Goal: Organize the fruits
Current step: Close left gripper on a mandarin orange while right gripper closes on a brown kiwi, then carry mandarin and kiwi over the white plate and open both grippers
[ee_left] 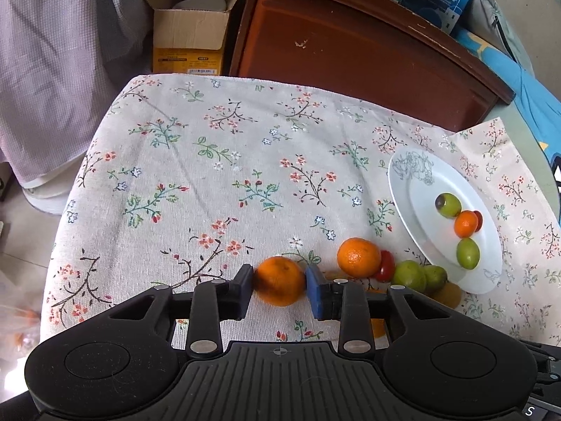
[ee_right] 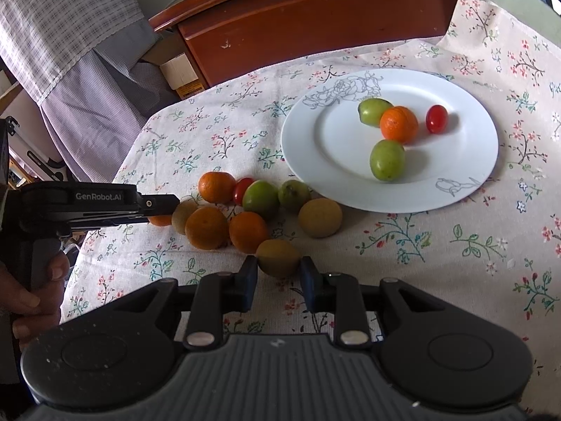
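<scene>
My left gripper (ee_left: 279, 282) is shut on an orange tangerine (ee_left: 279, 281), which looks blurred. Beside it on the floral cloth lie another tangerine (ee_left: 358, 257), a cherry tomato (ee_left: 385, 266) and green fruits (ee_left: 408, 275). My right gripper (ee_right: 278, 273) has its jaws around a brownish-yellow fruit (ee_right: 278, 257) and touching it. A white plate (ee_right: 336, 161) holds two green fruits (ee_right: 387, 160), a tangerine (ee_right: 399, 124) and a cherry tomato (ee_right: 436, 118). The loose pile in the right wrist view has tangerines (ee_right: 207, 227), a green fruit (ee_right: 260, 199) and a brown fruit (ee_right: 319, 218). The left gripper also shows there (ee_right: 159, 207).
A dark wooden cabinet (ee_left: 350, 52) stands behind the table. An open cardboard box (ee_left: 191, 31) sits on the floor at the back left. A checked cloth (ee_left: 52, 70) hangs on the left. The plate also shows in the left wrist view (ee_left: 413, 210) at the right.
</scene>
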The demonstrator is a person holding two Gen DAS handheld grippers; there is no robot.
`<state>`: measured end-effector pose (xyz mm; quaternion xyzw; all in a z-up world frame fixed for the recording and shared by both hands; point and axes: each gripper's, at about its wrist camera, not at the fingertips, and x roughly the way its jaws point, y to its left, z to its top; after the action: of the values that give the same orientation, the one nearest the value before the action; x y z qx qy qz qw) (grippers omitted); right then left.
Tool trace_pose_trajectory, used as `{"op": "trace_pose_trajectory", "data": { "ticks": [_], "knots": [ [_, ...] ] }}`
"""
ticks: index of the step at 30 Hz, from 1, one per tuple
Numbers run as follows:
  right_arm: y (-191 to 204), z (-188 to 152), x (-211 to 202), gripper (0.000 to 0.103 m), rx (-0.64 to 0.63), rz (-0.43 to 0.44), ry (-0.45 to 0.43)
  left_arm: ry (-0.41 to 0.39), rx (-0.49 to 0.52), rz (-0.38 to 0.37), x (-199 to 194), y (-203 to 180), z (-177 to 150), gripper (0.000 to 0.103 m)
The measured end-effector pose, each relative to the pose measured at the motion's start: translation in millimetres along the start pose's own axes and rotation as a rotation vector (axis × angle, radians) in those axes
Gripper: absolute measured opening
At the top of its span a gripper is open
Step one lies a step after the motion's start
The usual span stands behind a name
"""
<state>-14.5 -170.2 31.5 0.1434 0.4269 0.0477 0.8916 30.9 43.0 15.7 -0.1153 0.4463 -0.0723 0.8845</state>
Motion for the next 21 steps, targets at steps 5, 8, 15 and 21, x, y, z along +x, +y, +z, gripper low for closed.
{"op": "trace_pose_trajectory", "data": {
  "ticks": [5,8,15,21],
  "knots": [
    [0,1,-2,0.027,-0.003,-0.001,-0.009,-0.016,0.022,0.023,-4,-4,0,0.030],
    [0,5,-6,0.026,0.000,0.006,-0.030,-0.058,0.071,0.061,-11,-12,2,0.030],
    [0,15,-17,0.019,0.004,0.026,-0.073,-0.122,0.123,0.005,-30,-34,7,0.030],
    [-8,11,-10,0.023,0.047,0.025,-0.025,-0.141,0.154,-0.003,-33,-44,7,0.030]
  ]
}}
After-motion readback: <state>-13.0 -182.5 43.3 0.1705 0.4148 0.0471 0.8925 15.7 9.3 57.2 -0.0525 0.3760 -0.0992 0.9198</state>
